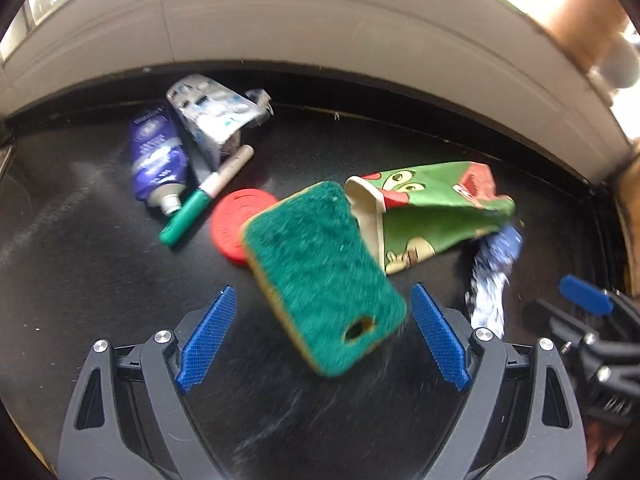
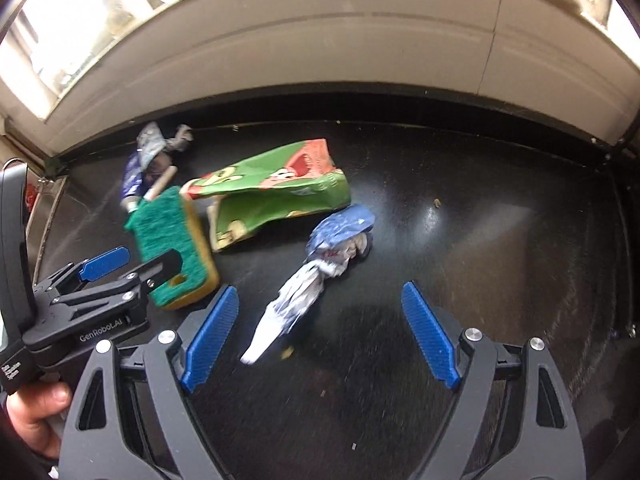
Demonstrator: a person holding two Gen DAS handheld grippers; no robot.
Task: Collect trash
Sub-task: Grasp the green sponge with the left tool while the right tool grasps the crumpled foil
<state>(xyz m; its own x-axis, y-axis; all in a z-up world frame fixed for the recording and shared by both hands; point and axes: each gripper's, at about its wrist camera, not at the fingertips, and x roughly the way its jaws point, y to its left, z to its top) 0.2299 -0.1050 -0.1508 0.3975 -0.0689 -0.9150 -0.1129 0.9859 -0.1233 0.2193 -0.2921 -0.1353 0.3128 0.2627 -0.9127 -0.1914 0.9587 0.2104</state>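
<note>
Trash lies on a black countertop [image 1: 100, 248]. A green sponge [image 1: 320, 276] with a yellow underside lies between the open fingers of my left gripper [image 1: 320, 300], untouched. Past it lie a red lid [image 1: 232, 220], a green marker [image 1: 200, 200], a blue tube [image 1: 156, 160], a crumpled silver carton [image 1: 216, 116] and a green snack bag [image 1: 436, 208]. My right gripper [image 2: 320, 296] is open just short of a twisted blue-and-white wrapper [image 2: 316, 268]. The sponge [image 2: 172, 236] and the green bag [image 2: 276, 188] show at its left, with the left gripper [image 2: 132, 264] beside the sponge.
A pale wall [image 1: 320, 28] runs along the counter's far edge. The right gripper [image 1: 588, 300] shows at the right of the left wrist view. Crumbs [image 2: 438, 202] dot the counter. A hand [image 2: 36, 412] holds the left gripper.
</note>
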